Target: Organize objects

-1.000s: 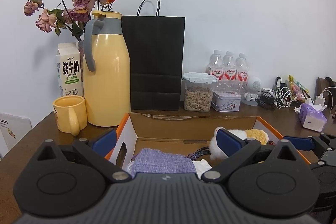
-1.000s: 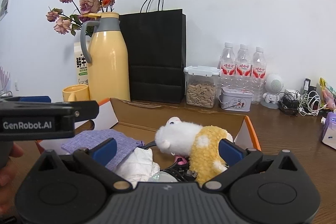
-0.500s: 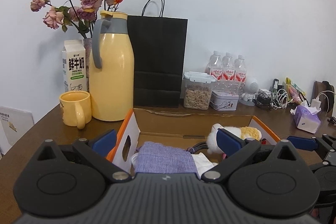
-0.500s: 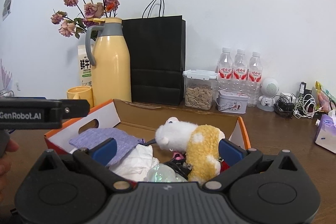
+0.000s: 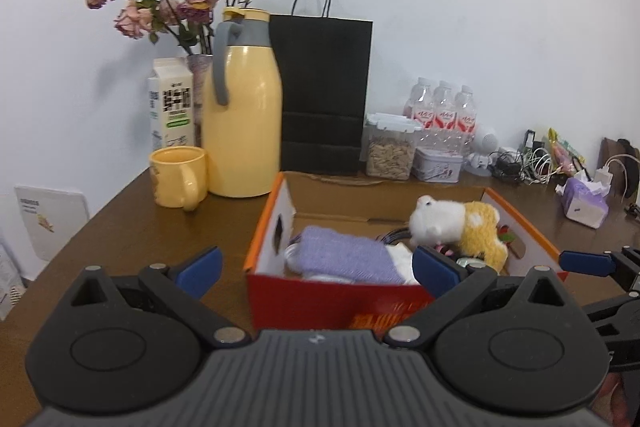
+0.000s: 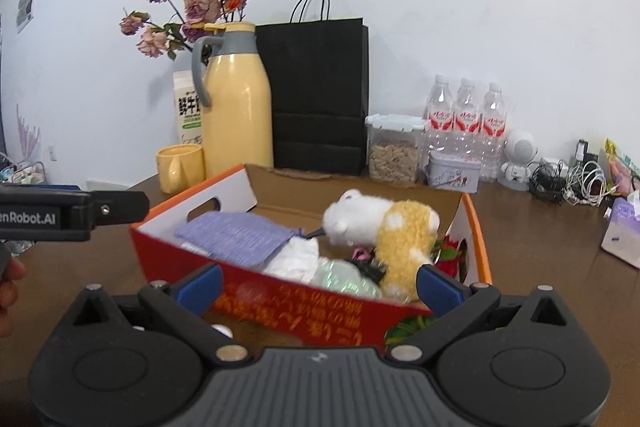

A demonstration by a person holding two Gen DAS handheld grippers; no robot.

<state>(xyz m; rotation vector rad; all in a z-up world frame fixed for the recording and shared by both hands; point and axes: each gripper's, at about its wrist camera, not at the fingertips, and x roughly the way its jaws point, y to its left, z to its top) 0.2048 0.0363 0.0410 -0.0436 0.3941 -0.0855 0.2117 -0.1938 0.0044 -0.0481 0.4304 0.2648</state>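
Both grippers hang side by side just short of the near wall of the orange cardboard box (image 5: 276, 223), which sits in the middle of the brown table (image 5: 132, 227), and neither holds anything: the left gripper (image 5: 316, 265) has its blue-tipped jaws spread wide and empty, and the right gripper (image 6: 318, 281) is spread just as wide with nothing between its tips. To my eye they are held back and level like this so the person can look over the box before choosing what to lift out. The box is open-topped and already crowded. A folded lavender cloth (image 6: 236, 237) lies toward its left side, with crumpled white tissue (image 6: 294, 259) just beside it and something clear and shiny (image 6: 344, 277) against the near wall. A white-and-yellow plush toy (image 6: 380, 227) lies on its side toward the right, over dark cables and a small pink item that I cannot make out. Along the far wall stand a yellow thermos jug (image 5: 240, 115), a yellow mug (image 5: 178, 177) to its left, a milk carton (image 5: 172, 107), a black paper bag (image 5: 324, 95), a clear tub of seeds (image 5: 390, 155), a small tin (image 5: 438, 167) and three water bottles (image 5: 442, 111). A purple tissue pack (image 5: 584, 201) sits far right, well apart from the box.
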